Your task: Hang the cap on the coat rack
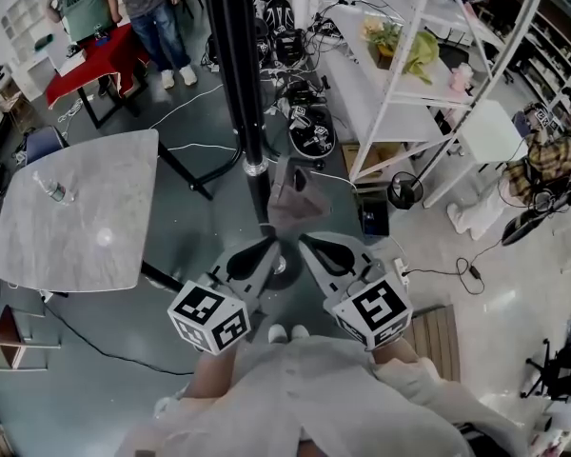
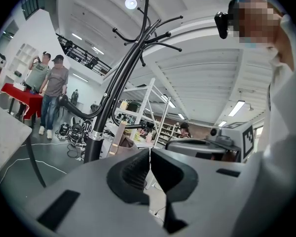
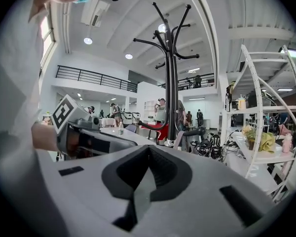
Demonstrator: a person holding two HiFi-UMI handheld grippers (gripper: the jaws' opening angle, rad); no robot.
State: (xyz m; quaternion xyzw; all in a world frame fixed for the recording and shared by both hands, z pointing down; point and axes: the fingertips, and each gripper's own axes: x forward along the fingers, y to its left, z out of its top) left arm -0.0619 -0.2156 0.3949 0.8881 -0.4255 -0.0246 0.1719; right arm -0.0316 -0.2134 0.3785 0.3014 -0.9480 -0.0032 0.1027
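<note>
The black coat rack [image 1: 240,74] rises straight ahead of me; its hooks [image 2: 148,28] fan out at the top, and they also show in the right gripper view [image 3: 168,33]. A brown cap [image 1: 292,196] hangs low beside the pole, just ahead of both grippers; it shows as well in the left gripper view [image 2: 117,138] and the right gripper view [image 3: 180,138]. My left gripper [image 1: 266,250] is shut with nothing in it. My right gripper [image 1: 312,248] is shut and empty too, its jaws meeting in the right gripper view [image 3: 148,149]. Neither touches the cap.
A grey marble table [image 1: 76,227] with a small bottle [image 1: 55,190] stands at the left. White shelving [image 1: 409,74] runs along the right. Helmets and cables [image 1: 309,131] lie on the floor behind the rack. Two people [image 1: 152,17] stand by a red table [image 1: 100,65] at the back left.
</note>
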